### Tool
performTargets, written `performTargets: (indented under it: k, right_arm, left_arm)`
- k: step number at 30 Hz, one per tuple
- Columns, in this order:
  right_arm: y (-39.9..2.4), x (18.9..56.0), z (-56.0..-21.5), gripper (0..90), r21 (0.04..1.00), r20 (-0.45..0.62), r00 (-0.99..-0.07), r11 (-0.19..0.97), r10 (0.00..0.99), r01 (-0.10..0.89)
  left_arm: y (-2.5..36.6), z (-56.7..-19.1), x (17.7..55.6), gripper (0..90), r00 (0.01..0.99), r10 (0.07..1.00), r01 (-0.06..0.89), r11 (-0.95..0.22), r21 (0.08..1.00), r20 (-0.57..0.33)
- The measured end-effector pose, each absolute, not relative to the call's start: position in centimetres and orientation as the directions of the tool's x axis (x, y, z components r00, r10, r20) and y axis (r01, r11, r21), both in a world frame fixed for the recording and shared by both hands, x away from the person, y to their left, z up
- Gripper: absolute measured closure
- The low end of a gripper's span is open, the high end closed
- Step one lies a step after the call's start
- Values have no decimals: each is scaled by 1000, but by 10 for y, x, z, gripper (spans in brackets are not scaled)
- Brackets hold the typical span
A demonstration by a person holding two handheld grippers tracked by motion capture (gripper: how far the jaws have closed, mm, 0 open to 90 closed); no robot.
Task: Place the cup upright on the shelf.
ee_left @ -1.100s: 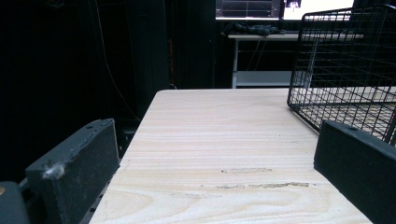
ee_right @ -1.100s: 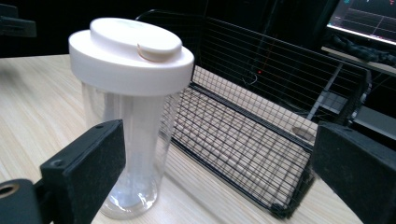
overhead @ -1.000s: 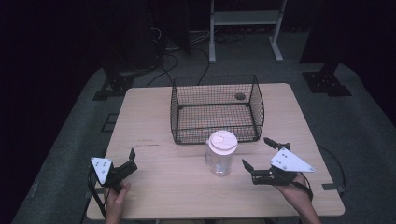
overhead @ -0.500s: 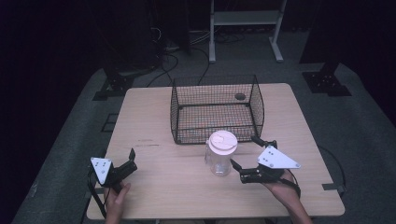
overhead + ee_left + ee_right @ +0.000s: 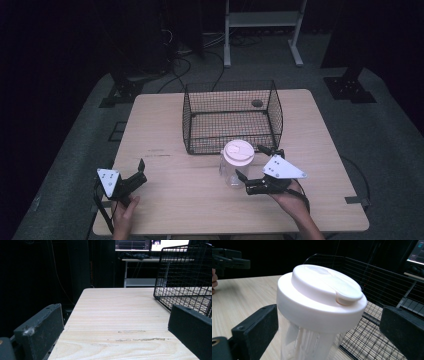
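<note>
Now clear jar (image 5: 235, 165) upright between spread jaws of right hand-held gripper (image 5: 254, 165).

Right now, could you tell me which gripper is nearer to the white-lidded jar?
The right gripper: its open jaws flank the jar. The left gripper sits open, well off toward the table's near left corner.

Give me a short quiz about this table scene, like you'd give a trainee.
1. True or false: the bottle stands inside the wire basket.
2. Which hand-held gripper has the bottle between its open jaws? A) left B) right
3. Fill in: the bottle's lid is coloured ____.

Key: 1. False; it stands upright on the table, just in front of the basket. 2. B. 3. White.
</note>
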State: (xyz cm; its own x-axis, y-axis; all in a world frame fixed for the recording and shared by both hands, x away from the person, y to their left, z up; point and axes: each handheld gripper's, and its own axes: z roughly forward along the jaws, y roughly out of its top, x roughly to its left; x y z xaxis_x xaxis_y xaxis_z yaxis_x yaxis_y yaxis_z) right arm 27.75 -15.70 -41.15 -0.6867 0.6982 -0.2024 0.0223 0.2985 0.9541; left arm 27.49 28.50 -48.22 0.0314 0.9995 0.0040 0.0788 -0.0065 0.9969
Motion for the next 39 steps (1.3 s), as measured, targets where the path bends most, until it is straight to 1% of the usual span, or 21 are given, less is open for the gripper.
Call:
performTargets:
  k: [6, 20, 26, 39]
  right_arm:
    - [-150, 282, -415, 6, 954, -200, -686, 297, 699, 25]
    - [-127, 292, -421, 7, 959, -226, -653, 284, 723, -17]
    - [-126, 292, -421, 32, 957, -238, -642, 289, 729, -27]
    - [-130, 289, -415, 38, 954, -244, -626, 298, 741, -19]
  left_arm:
    - [285, -482, 275, 0, 31, 1000, 78, -3, 997, 1]
    - [286, -482, 275, 0, 34, 999, 77, -2, 997, -1]
    - [286, -482, 275, 0, 35, 999, 77, -3, 997, 0]
    - [286, -482, 275, 0, 34, 999, 78, -1, 997, -1]
